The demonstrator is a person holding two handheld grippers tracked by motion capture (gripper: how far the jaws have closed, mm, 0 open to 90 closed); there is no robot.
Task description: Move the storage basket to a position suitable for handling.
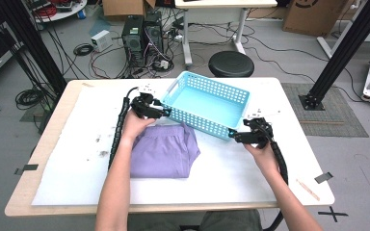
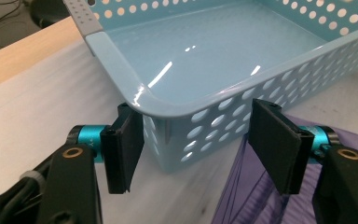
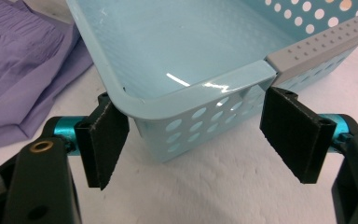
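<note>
A light blue perforated basket (image 1: 207,103) stands empty in the middle of the table, turned at an angle. A folded purple garment (image 1: 163,149) lies just in front of it. My left gripper (image 1: 163,112) is open at the basket's near left corner (image 2: 168,116); one jaw sits on each side of that corner, and the purple garment (image 2: 247,196) lies under the right jaw. My right gripper (image 1: 233,134) is open at the near right corner (image 3: 168,105), its jaws straddling the corner below the basket's grey handle (image 3: 321,44). The purple garment (image 3: 23,56) lies to the left.
A white sheet (image 1: 77,159) covers most of the wooden table (image 1: 313,159). A wooden stick (image 1: 308,189) and a piece of black tape (image 1: 323,177) lie near the front right corner. A black stool (image 1: 231,63) and computers (image 1: 142,36) stand beyond the far edge.
</note>
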